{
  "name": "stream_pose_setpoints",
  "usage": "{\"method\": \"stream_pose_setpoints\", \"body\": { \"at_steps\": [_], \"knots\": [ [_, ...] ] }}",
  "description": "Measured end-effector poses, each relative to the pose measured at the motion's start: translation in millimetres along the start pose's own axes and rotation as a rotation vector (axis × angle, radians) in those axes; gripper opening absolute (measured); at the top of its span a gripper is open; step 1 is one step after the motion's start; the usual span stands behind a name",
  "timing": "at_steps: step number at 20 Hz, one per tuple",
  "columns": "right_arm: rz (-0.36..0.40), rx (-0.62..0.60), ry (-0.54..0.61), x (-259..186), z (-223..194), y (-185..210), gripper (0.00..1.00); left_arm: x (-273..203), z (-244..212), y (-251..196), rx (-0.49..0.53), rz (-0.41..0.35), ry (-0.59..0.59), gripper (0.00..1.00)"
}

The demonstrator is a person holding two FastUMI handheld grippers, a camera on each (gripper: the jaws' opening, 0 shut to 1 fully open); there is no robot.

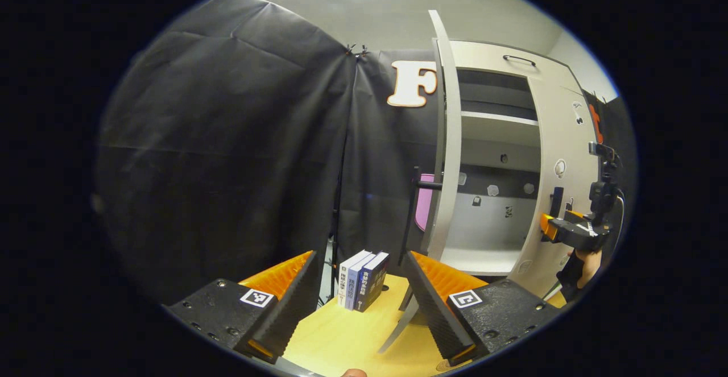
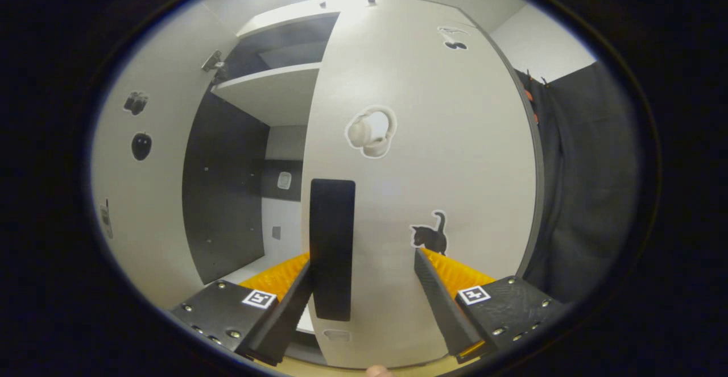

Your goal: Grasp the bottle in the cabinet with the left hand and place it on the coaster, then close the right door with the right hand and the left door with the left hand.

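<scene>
Right gripper view: the right door (image 2: pixel 421 195) is seen close ahead of the right tool (image 2: pixel 364 286), whose fingers are spread apart, its dark handle (image 2: pixel 332 249) just beside the left finger. In the left gripper view, the left door (image 1: pixel 449 138) is seen ajar, beyond the spread left tool (image 1: pixel 361 291) held over the tabletop (image 1: pixel 347 337) near books (image 1: pixel 364 280).

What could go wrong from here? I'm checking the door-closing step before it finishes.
1. The open right gripper is close up against the pale right cabinet door, beside its black vertical handle. A finger could catch the handle rather than push the panel.
2. The white left door stands wide open, edge-on just beyond the open left gripper, which could knock it or the upright books on the yellow table.
</scene>
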State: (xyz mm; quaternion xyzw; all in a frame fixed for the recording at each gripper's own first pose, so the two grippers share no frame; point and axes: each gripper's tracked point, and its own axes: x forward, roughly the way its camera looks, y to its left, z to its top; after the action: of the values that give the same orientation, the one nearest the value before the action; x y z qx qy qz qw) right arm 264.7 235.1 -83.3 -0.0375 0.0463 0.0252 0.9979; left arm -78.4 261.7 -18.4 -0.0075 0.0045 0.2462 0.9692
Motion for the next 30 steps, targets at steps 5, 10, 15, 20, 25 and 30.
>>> {"method": "stream_pose_setpoints", "body": {
  "at_steps": [5,10,15,20,25,30],
  "knots": [
    [-0.010,-0.017,-0.003,0.9,-1.7,0.5,1.00,22.7,8.9,-2.8,0.033,-0.024,-0.025,0.93],
    [0.000,-0.032,0.000,0.9,-3.4,1.8,1.00,39.3,10.5,-6.3,0.025,-0.066,-0.022,0.93],
    [0.029,-0.010,0.014,-20.8,-7.5,0.9,1.00,46.0,11.8,-21.3,0.032,-0.164,-0.018,0.92],
    [0.014,-0.033,-0.029,-44.5,3.4,-12.2,1.00,41.6,8.8,-48.1,0.029,-0.274,0.001,0.93],
    [-0.037,-0.032,-0.016,-53.8,2.0,-46.7,0.97,33.0,4.9,-93.8,0.014,-0.391,-0.005,0.93],
    [-0.098,-0.025,-0.003,-64.0,0.2,-82.4,1.00,33.4,0.2,-130.6,-0.019,-0.483,0.000,0.93]
  ]
}}
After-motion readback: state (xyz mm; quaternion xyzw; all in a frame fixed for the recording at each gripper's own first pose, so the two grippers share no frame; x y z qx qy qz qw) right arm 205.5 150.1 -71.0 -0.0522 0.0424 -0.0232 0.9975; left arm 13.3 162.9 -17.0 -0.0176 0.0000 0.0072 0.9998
